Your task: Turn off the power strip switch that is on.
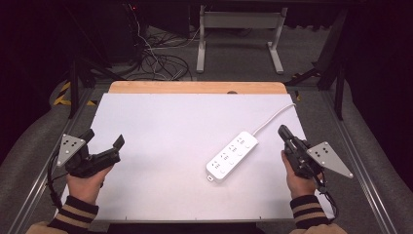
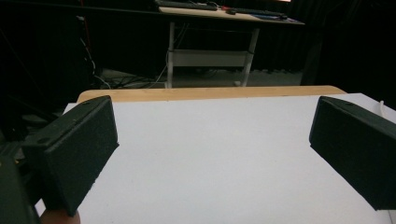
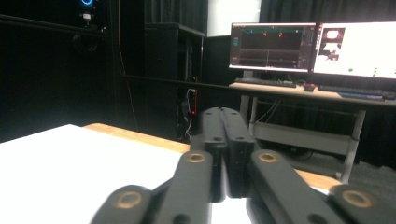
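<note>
A white power strip (image 1: 232, 156) lies on the white worktop (image 1: 170, 126), right of centre, set on a slant, its white cord (image 1: 272, 118) running off toward the far right corner. The left claw (image 1: 103, 141) hovers over the worktop's near left edge with its jaws spread wide and nothing between them. The right claw (image 1: 283, 131) is just right of the strip, apart from it, jaws pressed together and holding nothing. Two lit monitors (image 3: 313, 46) stand on a desk (image 3: 317, 95) beyond
</note>
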